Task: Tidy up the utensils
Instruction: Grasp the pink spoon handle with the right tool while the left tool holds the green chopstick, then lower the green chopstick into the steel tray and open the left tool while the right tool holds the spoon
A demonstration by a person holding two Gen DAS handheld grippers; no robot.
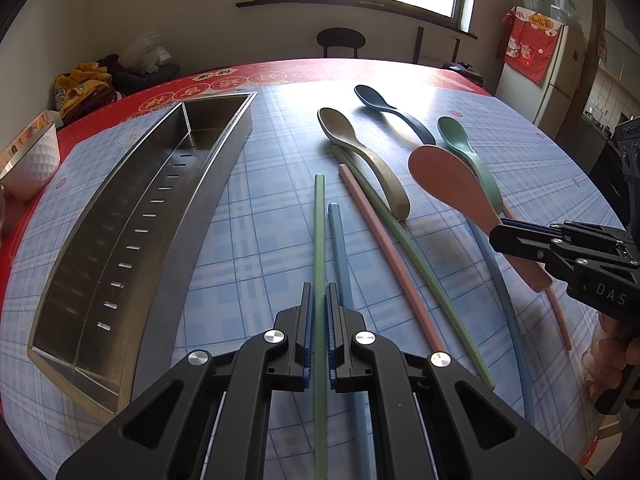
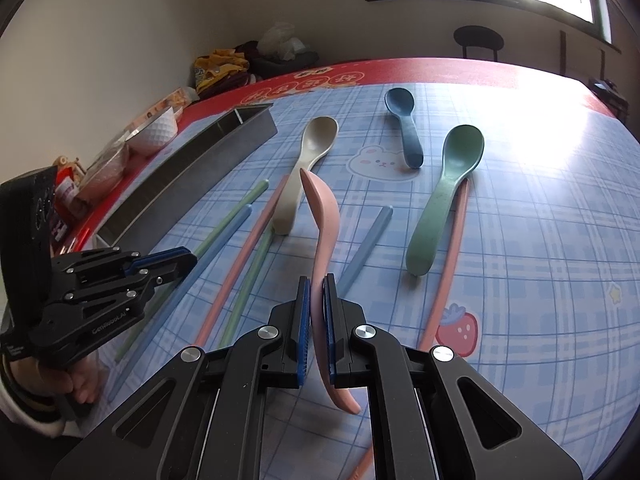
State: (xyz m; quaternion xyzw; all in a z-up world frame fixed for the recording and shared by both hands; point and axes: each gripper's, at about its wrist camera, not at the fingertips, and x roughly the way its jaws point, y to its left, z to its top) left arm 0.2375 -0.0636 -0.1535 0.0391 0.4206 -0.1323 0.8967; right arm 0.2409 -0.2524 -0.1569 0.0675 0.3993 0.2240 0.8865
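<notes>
Black left gripper (image 1: pixel 319 308) is clamped on a thin green chopstick (image 1: pixel 319 216); your right gripper (image 2: pixel 317 300) pinches the pink plastic spoon (image 2: pixel 322 216) by its handle, edge-on. Either could pivot or slip during carry toward the steel slotted tray (image 1: pixel 160 216). Both handle ends run beneath the jaws, hidden.

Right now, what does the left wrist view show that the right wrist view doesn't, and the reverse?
Left wrist only: the inside of the metal tray with its row of slots, and a fridge at the far right.

Right wrist only: a rabbit print and a strawberry print on the tablecloth.

Both: the left gripper shut on a green chopstick, the right gripper shut on the pink spoon, and the beige, blue and green spoons lying on the table.
</notes>
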